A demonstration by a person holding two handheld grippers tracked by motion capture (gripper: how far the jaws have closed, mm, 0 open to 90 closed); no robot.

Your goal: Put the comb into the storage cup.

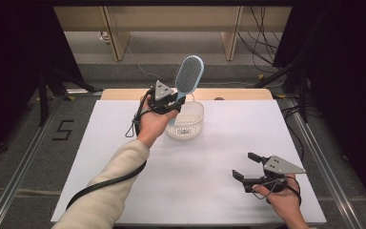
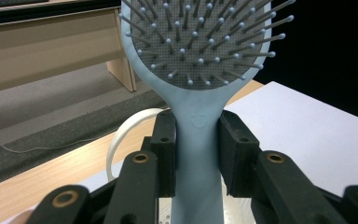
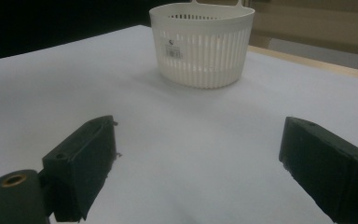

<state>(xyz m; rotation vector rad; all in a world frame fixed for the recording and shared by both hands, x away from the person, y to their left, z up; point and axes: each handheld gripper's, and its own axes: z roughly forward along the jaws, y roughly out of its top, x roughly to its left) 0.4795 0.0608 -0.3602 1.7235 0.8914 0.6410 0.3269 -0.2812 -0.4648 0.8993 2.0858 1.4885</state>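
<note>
Hairbrush gripped above the basket
The left gripper clamps its handle, whose lower end is hidden; the right gripper stands open.

A white table top fills the middle of the frame, its pale wooden edge along the far side. Beyond, at the top, stand wooden furniture legs. Black cables hang upper right; a "5" marks the floor at left.
</note>
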